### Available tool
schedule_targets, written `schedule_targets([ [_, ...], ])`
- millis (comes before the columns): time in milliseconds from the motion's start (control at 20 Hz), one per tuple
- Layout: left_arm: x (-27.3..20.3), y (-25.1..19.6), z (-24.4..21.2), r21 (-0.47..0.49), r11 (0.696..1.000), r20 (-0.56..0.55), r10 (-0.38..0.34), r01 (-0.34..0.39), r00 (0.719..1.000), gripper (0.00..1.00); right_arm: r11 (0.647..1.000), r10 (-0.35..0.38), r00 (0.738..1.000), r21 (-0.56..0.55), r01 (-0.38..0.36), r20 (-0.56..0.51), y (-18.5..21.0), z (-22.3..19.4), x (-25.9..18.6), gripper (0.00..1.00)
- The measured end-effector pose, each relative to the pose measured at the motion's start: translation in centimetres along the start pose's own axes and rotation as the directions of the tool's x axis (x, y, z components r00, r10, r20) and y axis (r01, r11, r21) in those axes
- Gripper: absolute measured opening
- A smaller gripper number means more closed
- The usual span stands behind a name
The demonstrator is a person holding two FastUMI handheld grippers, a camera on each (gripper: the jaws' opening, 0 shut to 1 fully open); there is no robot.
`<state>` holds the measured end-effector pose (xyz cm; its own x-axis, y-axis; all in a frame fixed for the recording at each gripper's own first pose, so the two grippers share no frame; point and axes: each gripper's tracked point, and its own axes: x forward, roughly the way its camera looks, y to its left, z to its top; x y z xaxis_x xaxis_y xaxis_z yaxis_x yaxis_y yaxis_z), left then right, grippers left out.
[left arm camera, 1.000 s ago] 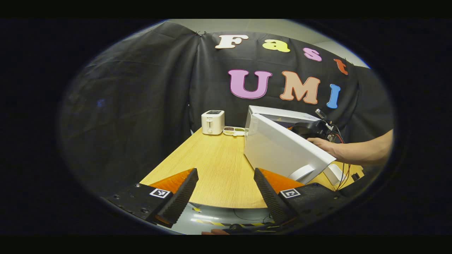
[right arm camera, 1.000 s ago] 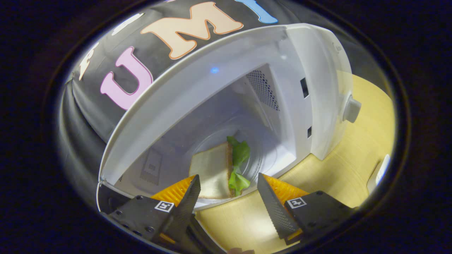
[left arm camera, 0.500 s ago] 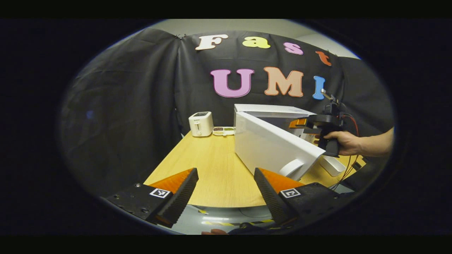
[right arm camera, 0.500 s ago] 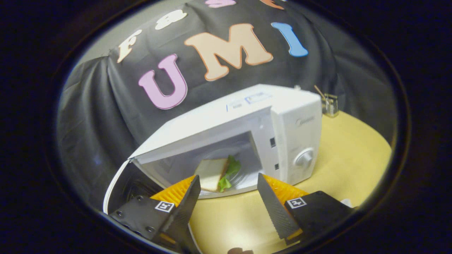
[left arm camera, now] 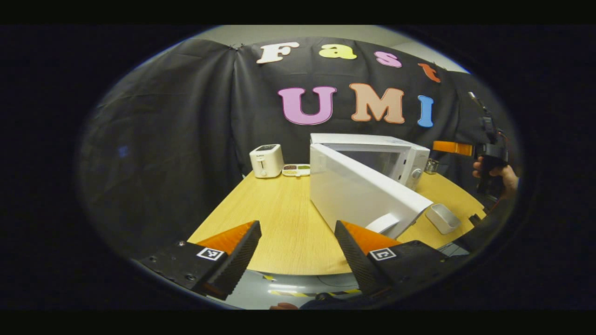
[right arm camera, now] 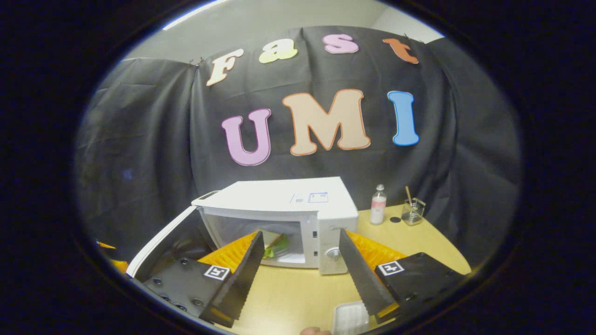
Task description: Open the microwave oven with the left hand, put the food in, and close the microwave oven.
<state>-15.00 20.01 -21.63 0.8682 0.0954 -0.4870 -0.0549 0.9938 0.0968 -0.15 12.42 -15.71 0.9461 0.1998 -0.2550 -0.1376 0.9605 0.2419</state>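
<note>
The white microwave oven [right arm camera: 284,209] stands on the wooden counter [right arm camera: 419,242] with its door [left arm camera: 363,193] swung wide open. In the right gripper view the sandwich [right arm camera: 277,245], with green lettuce at its edge, lies inside the cavity, partly hidden behind the left finger of that gripper.

The right hand-held gripper [right arm camera: 300,265] hangs in front of the oven with its fingers spread wide and nothing between them. In the left gripper view the same tool [left arm camera: 484,151] shows at about 3 o'clock, held up by a hand [left arm camera: 500,174] clear of the oven and off to the side of it.

The left hand-held gripper [left arm camera: 298,253] is also wide open and empty, low over the near edge of the counter, with the free edge of the door and its handle [left arm camera: 382,223] just beyond its right finger.

A small white tray [left arm camera: 442,217] lies on the counter at roughly 4 o'clock from the oven in the left gripper view. At 10 o'clock from the oven stand a white toaster [left arm camera: 266,160] and, just beside it, a divided dish [left arm camera: 296,170]. In the right gripper view a small bottle [right arm camera: 378,204] and a glass jar [right arm camera: 412,211] stand at 3 o'clock from the oven, near the black cloth.
</note>
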Motion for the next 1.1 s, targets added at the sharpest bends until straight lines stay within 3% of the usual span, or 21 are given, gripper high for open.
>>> schedule_targets([
  [200, 0.0, -1.4, -1.3, -0.008, 1.0, -0.045, 0.016, -0.017, 0.999, 0.95, 0.999, -0.013, 0.999, -0.051, 0.015, 0.044, -2.3, 1.9, -1.7, 0.89],
  [350, 0.8, -1.1, -2.5, 0.037, 0.996, -0.094, 0.089, -0.086, 0.992, 0.02, 0.998, -0.023, 0.999, -0.057, 0.025, 0.048, -3.5, 2.3, -2.2, 0.9],
  [400, 1.0, -1.8, -2.5, 0.06, 0.996, -0.093, 0.078, -0.073, 0.993, 0.03, 0.998, -0.025, 0.998, -0.06, 0.028, 0.054, -3.9, 2.6, -2.4, 0.9],
  [450, 0.9, -2.8, -2.4, 0.085, 0.995, -0.087, 0.062, -0.054, 0.994, 0.01, 0.997, -0.026, 0.997, -0.072, 0.031, 0.066, -4.2, 3.0, -2.5, 0.99],
  [500, 1.1, -3.8, -2.4, 0.11, 0.993, -0.09, 0.042, -0.032, 0.995, 0.01, 0.996, -0.027, 0.997, -0.083, 0.034, 0.078, -4.5, 3.4, -2.7, 0.89],
  [600, 1.6, -5.1, -2.6, 0.133, 0.991, -0.098, 0.017, -0.004, 0.995, 0.01, 0.994, -0.022, 0.995, -0.103, 0.033, 0.102, -4.6, 4.3, -3.2, 0.89],
  [800, 2.1, -6.5, -2.6, 0.12, 0.993, -0.108, 0.014, -0.001, 0.994, 0.01, 0.989, -0.018, 0.986, -0.142, 0.042, 0.167, -5.2, 6.6, -4.1, 0.9],
  [1100, 2.9, -8.7, -1.7, 0.136, 0.991, -0.105, 0.003, 0.012, 0.994, 0.01, 0.99, -0.025, 0.981, -0.132, 0.051, 0.194, -6.3, 8.0, -4.9, 1.0],
])
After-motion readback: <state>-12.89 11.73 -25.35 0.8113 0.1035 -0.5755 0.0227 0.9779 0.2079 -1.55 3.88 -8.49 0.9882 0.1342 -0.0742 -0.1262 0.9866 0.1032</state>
